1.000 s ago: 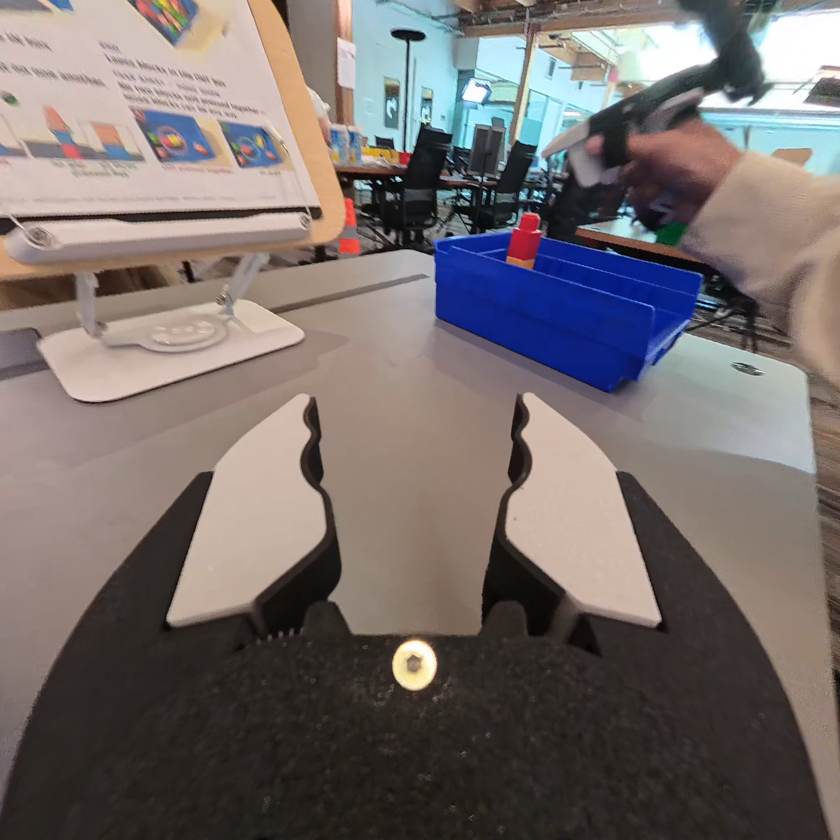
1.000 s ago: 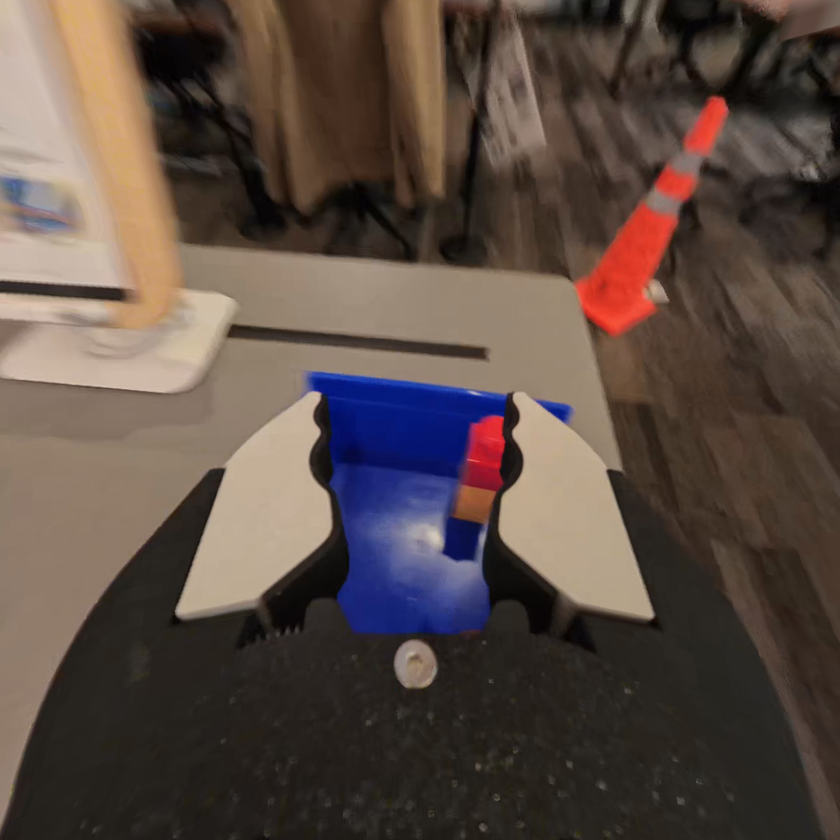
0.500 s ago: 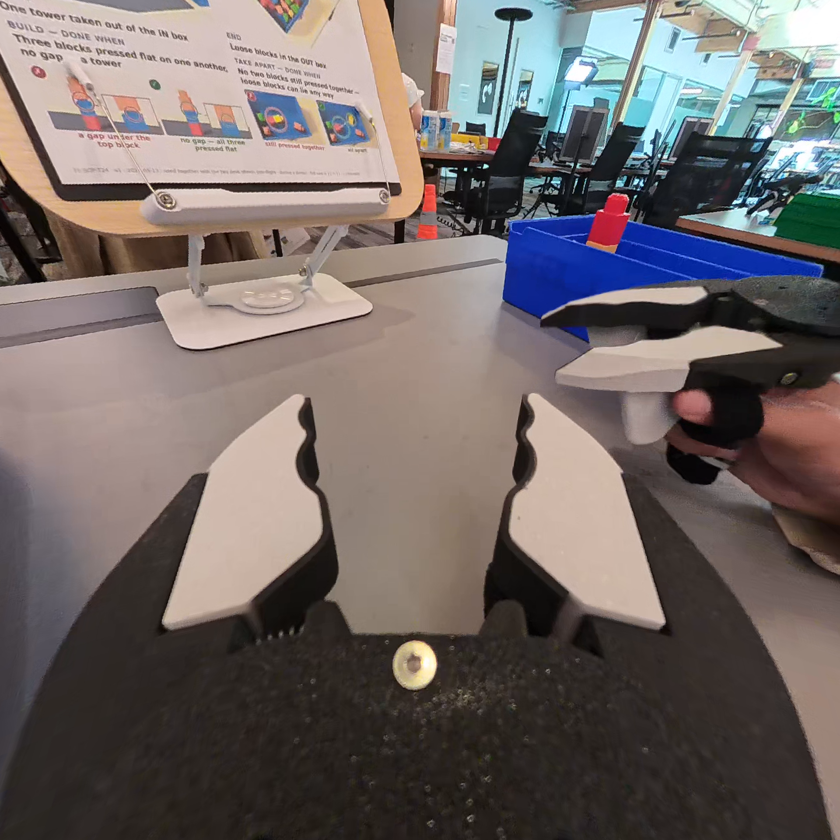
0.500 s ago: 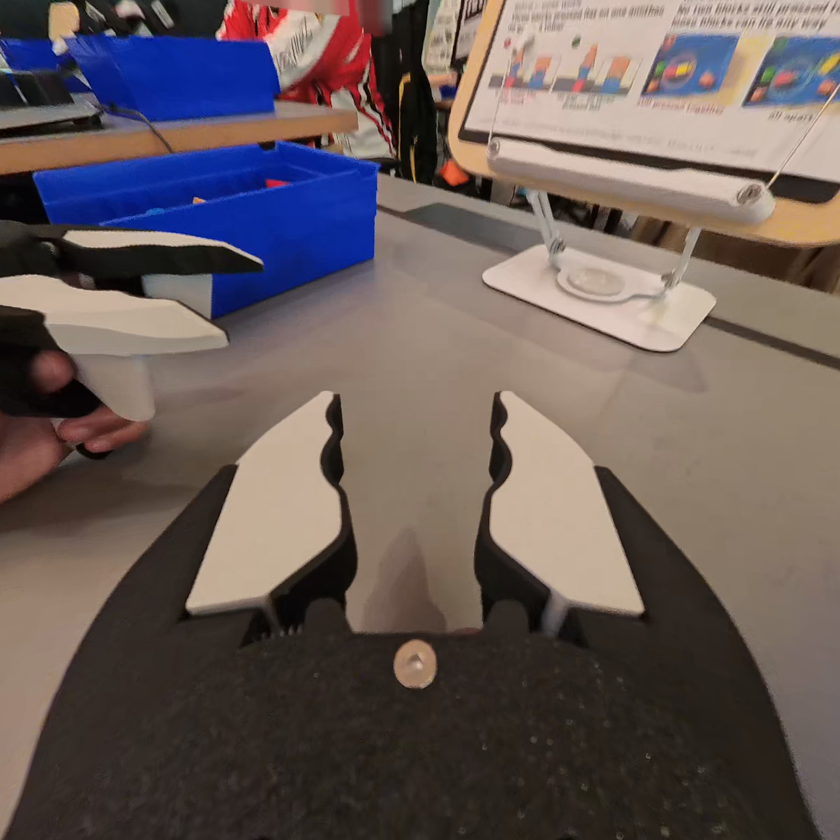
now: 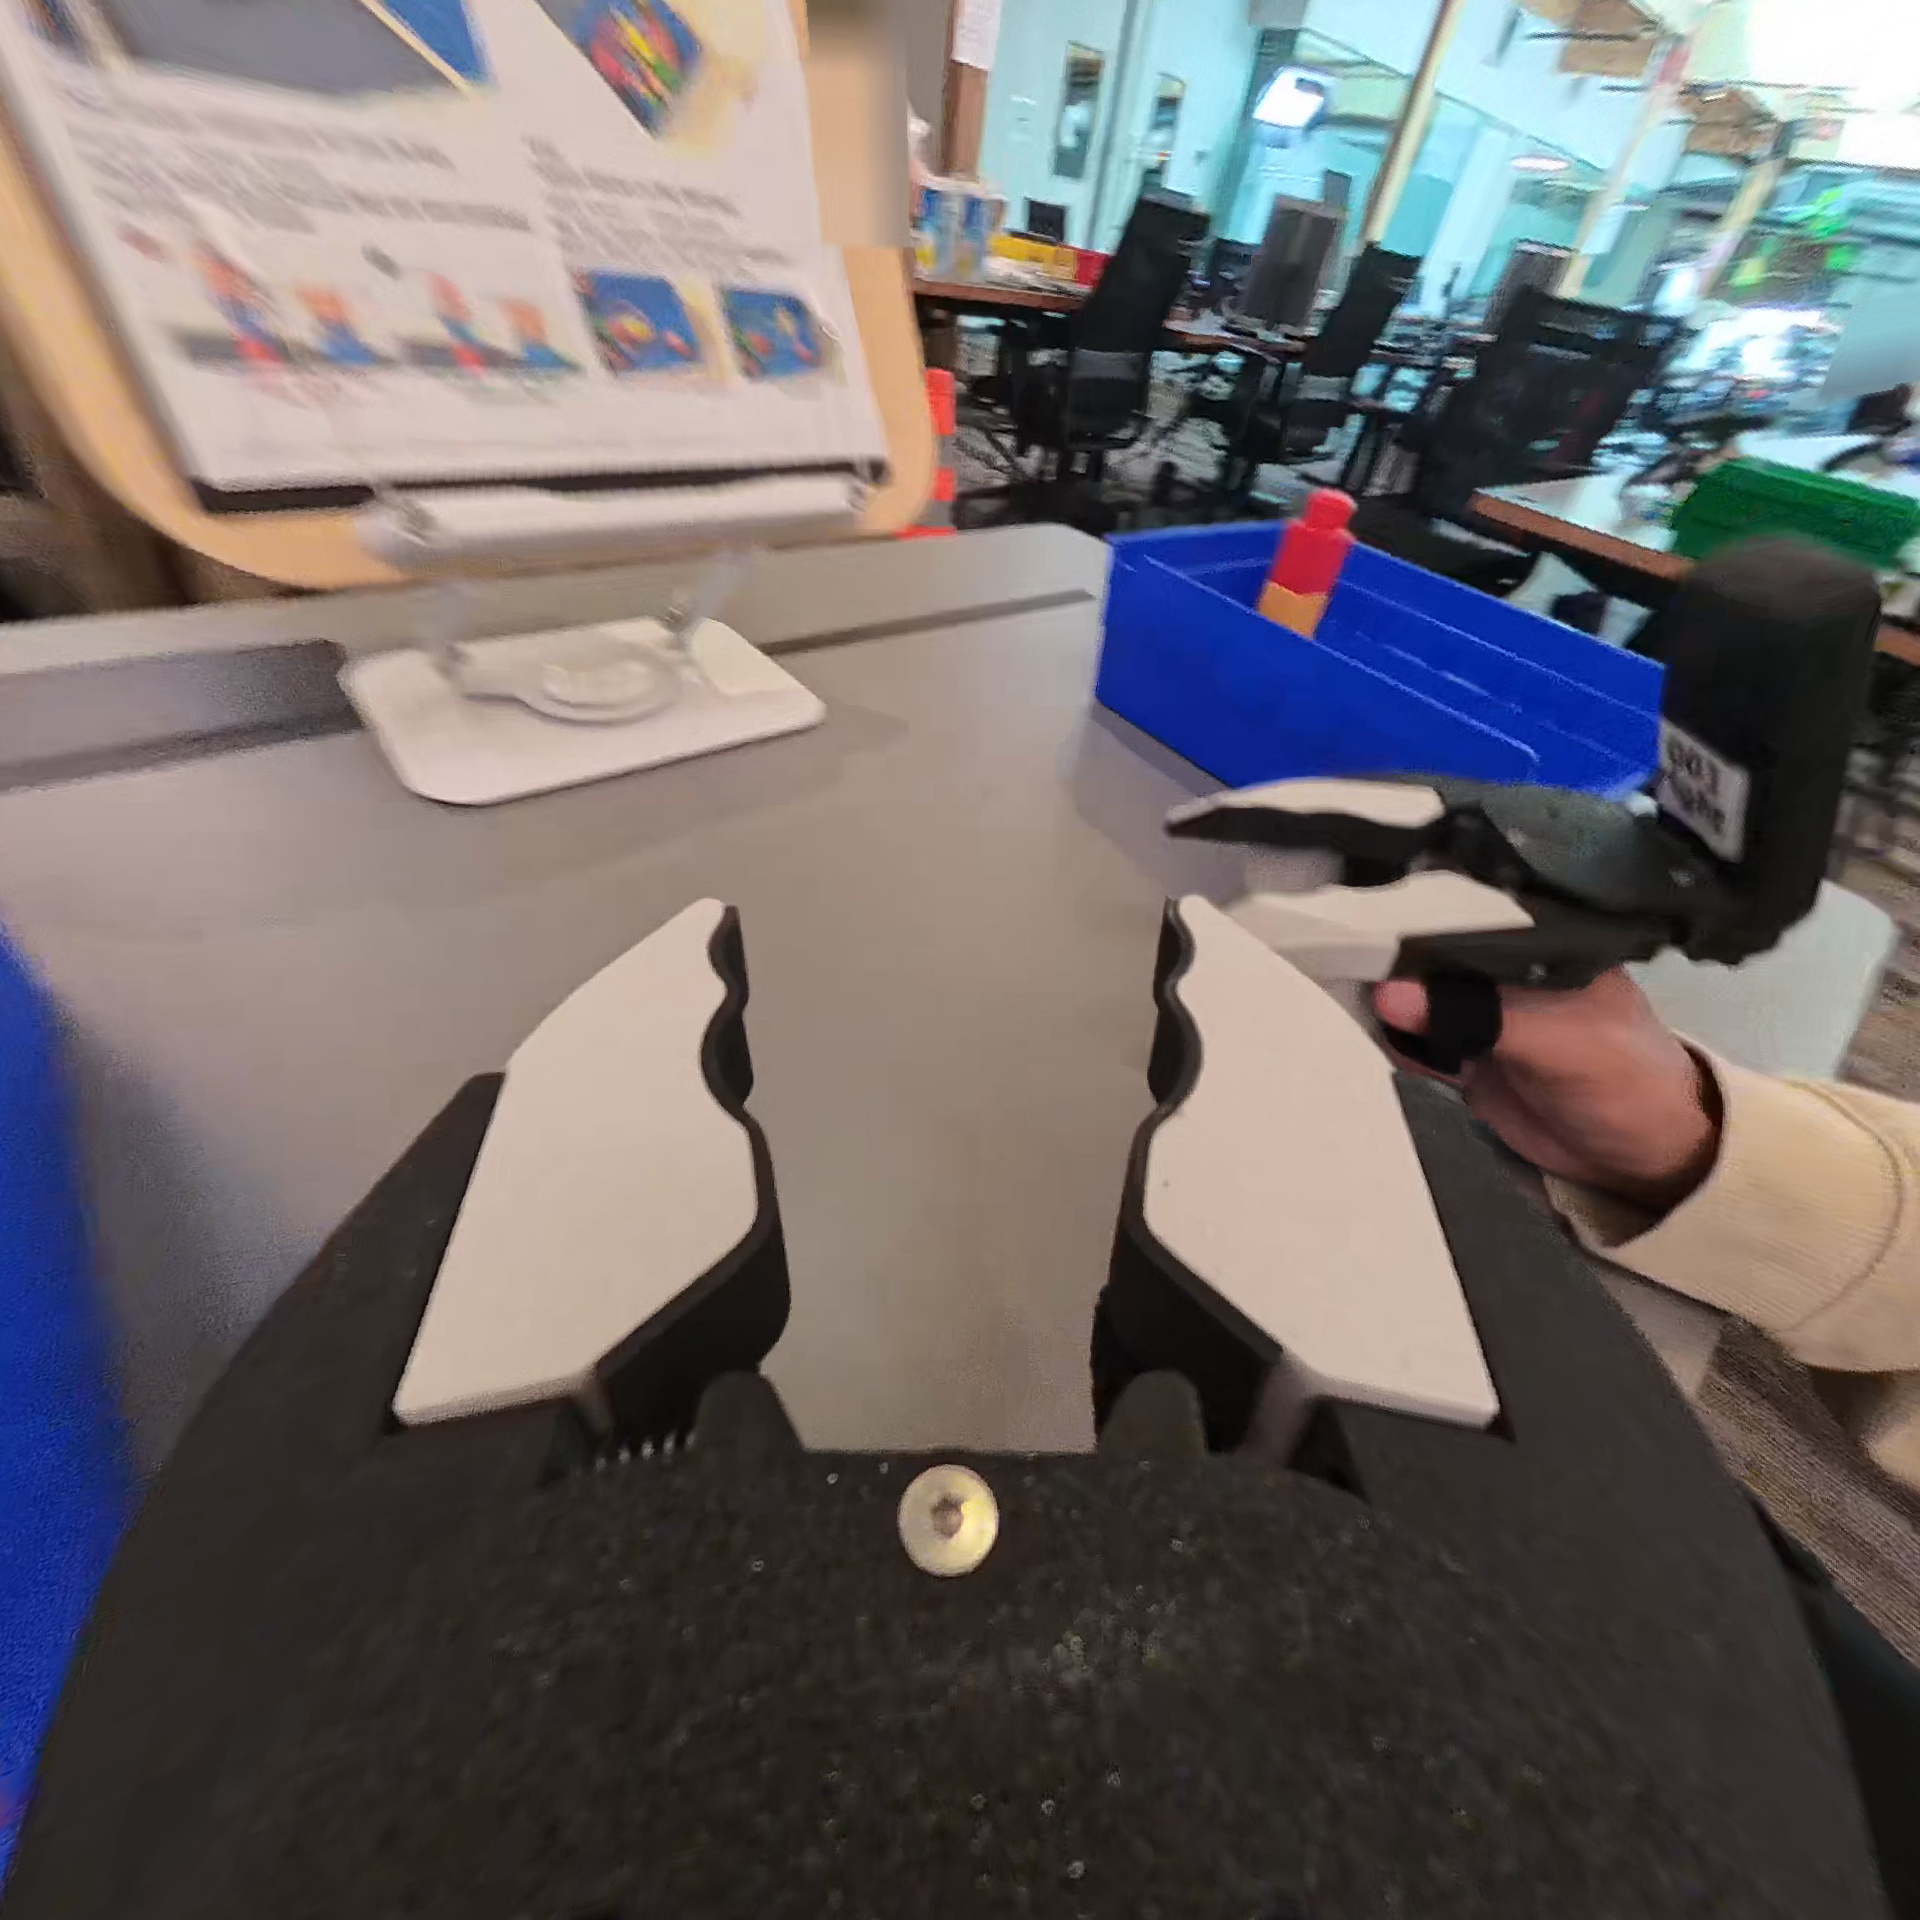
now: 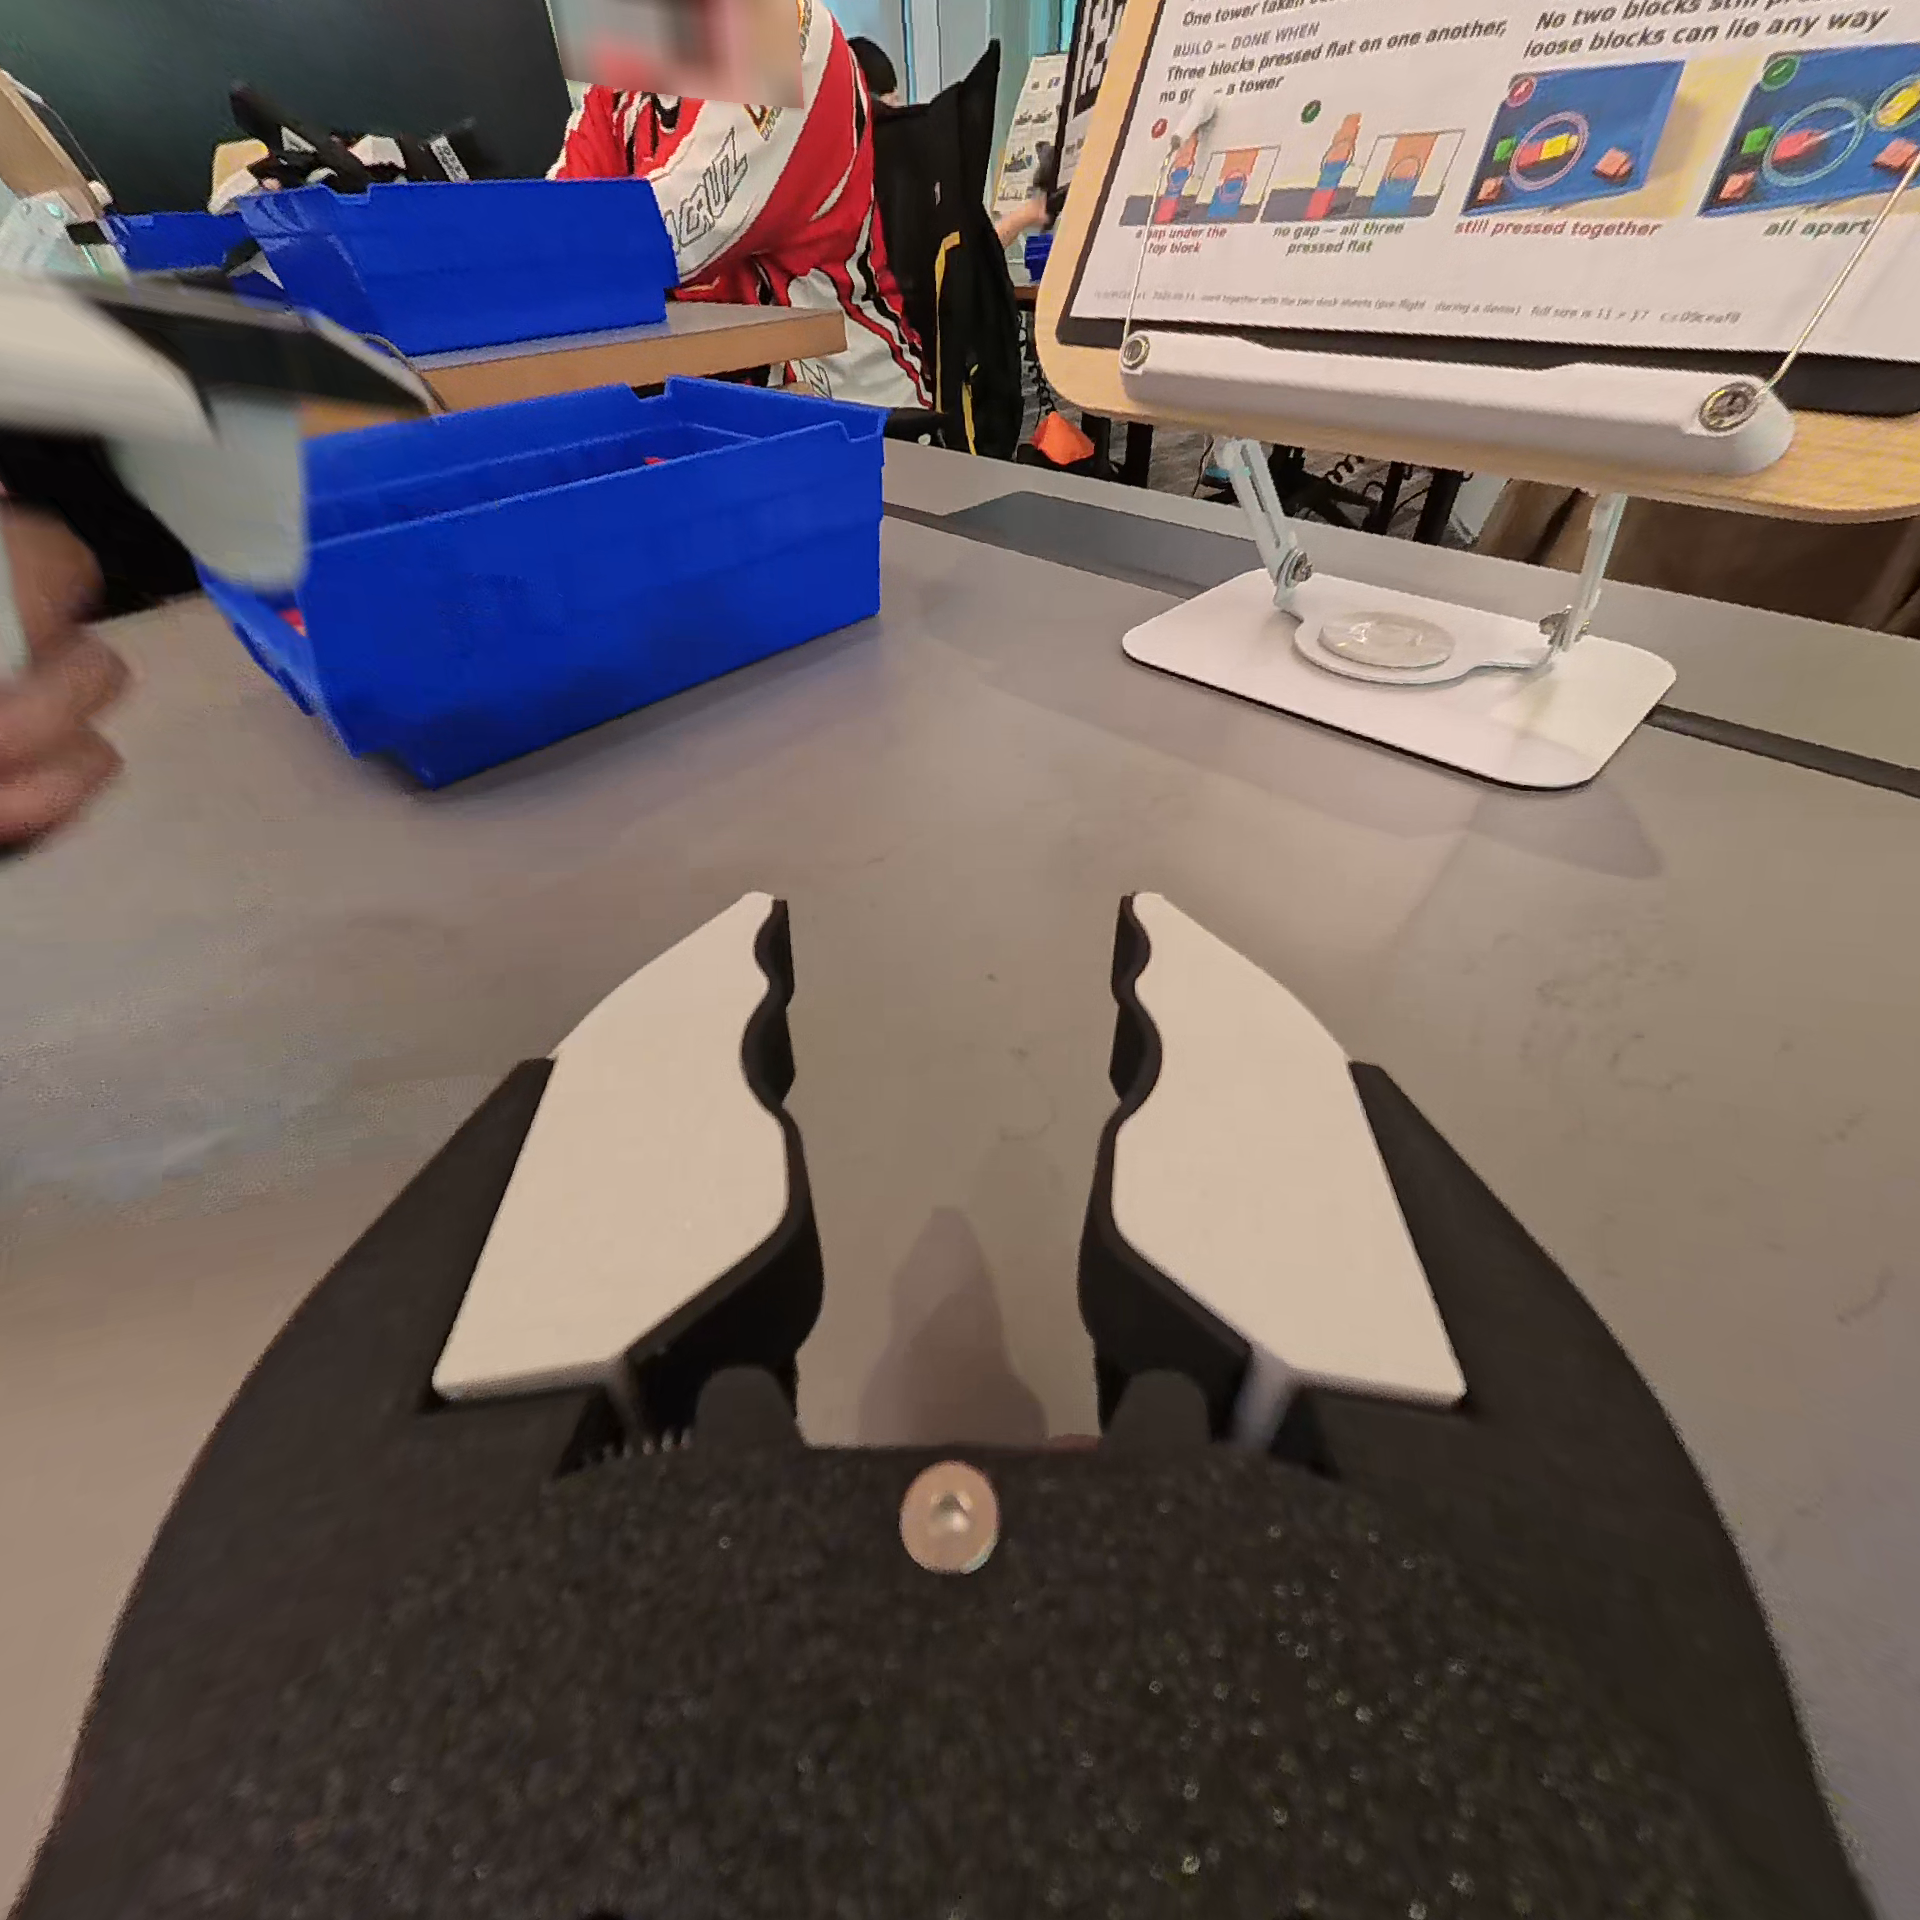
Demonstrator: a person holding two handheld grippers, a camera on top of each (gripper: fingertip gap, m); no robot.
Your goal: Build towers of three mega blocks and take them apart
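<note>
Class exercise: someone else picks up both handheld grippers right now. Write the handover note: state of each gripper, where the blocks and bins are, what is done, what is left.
Left gripper: open, nothing held, over bare grey table.
Right gripper: open, nothing held, also over the table.
Tower, red block over orange, lower part hidden, stands in the blue bin on the right.
Second blue bin on the left; something red shows inside, contents unclear.
Instruction sheet stand at the back.
Done: one tower stands built.
Left: probably lift it out and pull the blocks apart.

Grey table, black office chairs, bright windows.
</note>
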